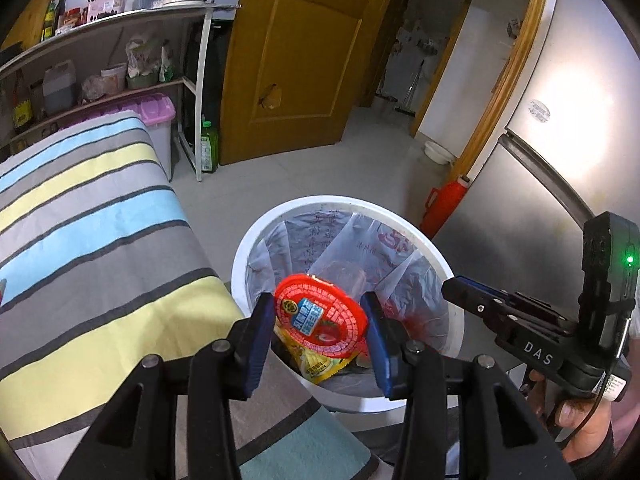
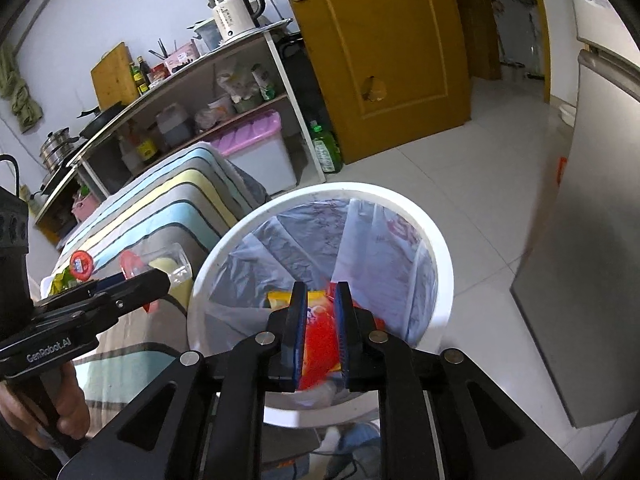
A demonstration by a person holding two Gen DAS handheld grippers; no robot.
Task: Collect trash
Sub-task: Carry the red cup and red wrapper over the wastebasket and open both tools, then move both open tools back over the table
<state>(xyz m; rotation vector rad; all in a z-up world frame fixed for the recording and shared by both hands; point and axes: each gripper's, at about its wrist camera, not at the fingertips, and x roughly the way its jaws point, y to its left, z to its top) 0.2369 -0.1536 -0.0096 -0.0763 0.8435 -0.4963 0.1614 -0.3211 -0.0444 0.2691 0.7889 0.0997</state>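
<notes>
Grippers both hang over the white bin (image 1: 348,208): the left gripper (image 1: 320,320) pinches a red-lidded snack cup (image 1: 320,312) with a yellow wrapper (image 1: 320,364) beneath it, and the right gripper (image 2: 320,332) is nearly pressed together on a red and yellow packet (image 2: 320,332). This looks like the drop step; next, each should spread its fingers so the trash falls into the liner (image 2: 384,248). Bodies read "DAS" and "GenRobot.AI". Beyond stand the striped cloth (image 1: 100,220), shelves (image 2: 224,60) and door (image 1: 296,60).
</notes>
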